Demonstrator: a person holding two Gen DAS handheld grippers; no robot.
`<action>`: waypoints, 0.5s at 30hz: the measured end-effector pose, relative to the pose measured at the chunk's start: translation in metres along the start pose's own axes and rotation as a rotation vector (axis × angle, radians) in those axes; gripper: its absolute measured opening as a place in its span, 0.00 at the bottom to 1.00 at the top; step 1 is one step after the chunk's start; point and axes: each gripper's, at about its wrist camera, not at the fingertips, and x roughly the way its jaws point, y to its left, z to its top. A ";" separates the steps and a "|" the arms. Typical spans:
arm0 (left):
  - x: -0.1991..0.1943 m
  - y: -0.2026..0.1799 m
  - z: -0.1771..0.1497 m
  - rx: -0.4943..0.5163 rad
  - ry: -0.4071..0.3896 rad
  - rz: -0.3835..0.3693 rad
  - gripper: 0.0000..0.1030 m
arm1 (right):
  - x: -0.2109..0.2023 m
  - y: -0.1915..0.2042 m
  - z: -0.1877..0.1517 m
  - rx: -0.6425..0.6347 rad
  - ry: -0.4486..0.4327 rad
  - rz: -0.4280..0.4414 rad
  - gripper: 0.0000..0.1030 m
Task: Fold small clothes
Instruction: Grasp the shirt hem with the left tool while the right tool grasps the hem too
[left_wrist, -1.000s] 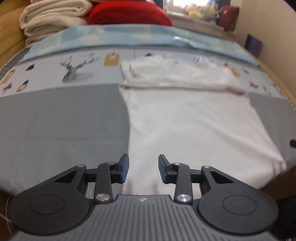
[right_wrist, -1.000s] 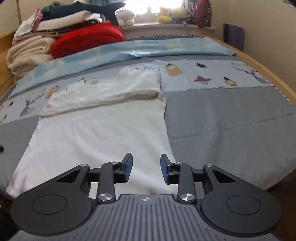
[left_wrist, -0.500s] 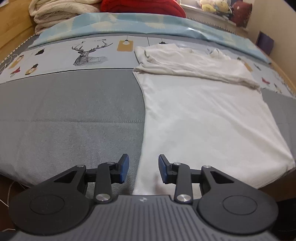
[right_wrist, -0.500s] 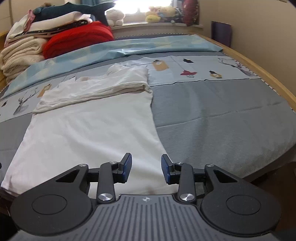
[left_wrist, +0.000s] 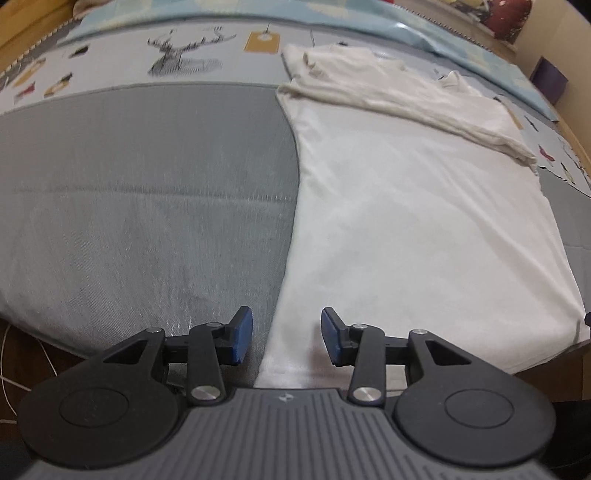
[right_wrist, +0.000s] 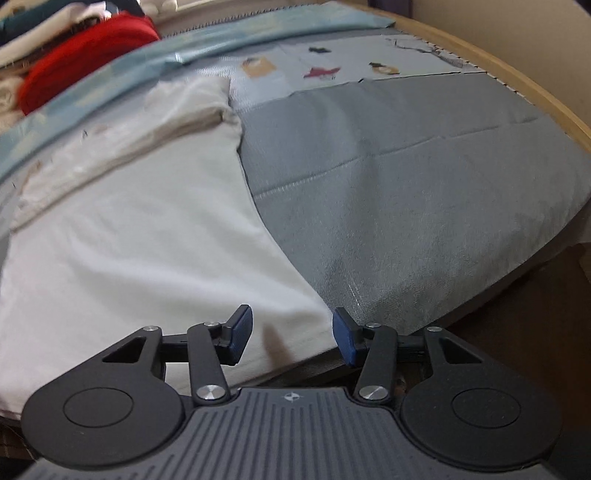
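Observation:
A white shirt (left_wrist: 406, 221) lies flat on the grey bed cover, its far end folded over into a thick band (left_wrist: 388, 85). My left gripper (left_wrist: 287, 334) hovers over the shirt's near left corner at the bed's front edge. Its jaws are opening, and the pads do not press the cloth. The same shirt (right_wrist: 129, 251) fills the left half of the right wrist view. There my right gripper (right_wrist: 291, 334) hangs over the near right corner, jaws opening, straddling the hem without pressing it.
The grey bed cover (left_wrist: 147, 184) stretches to both sides of the shirt, with a patterned blue sheet (left_wrist: 184, 48) behind it. A red blanket (right_wrist: 85, 62) and folded linen sit at the head of the bed. A wooden bed rail (right_wrist: 535, 96) runs along the right.
Both grippers have sunk toward the shirt's near hem and tipped further down. Their jaws stand wider apart than before, the right more so.

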 end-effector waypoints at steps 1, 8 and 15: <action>0.003 0.000 -0.001 0.001 0.010 0.004 0.45 | 0.003 0.002 -0.001 -0.014 0.002 -0.008 0.49; 0.019 -0.006 -0.004 0.034 0.048 0.032 0.46 | 0.013 0.008 -0.002 -0.080 0.010 -0.049 0.49; 0.020 -0.007 -0.003 0.052 0.034 0.033 0.45 | 0.014 0.002 0.002 -0.071 -0.041 -0.115 0.49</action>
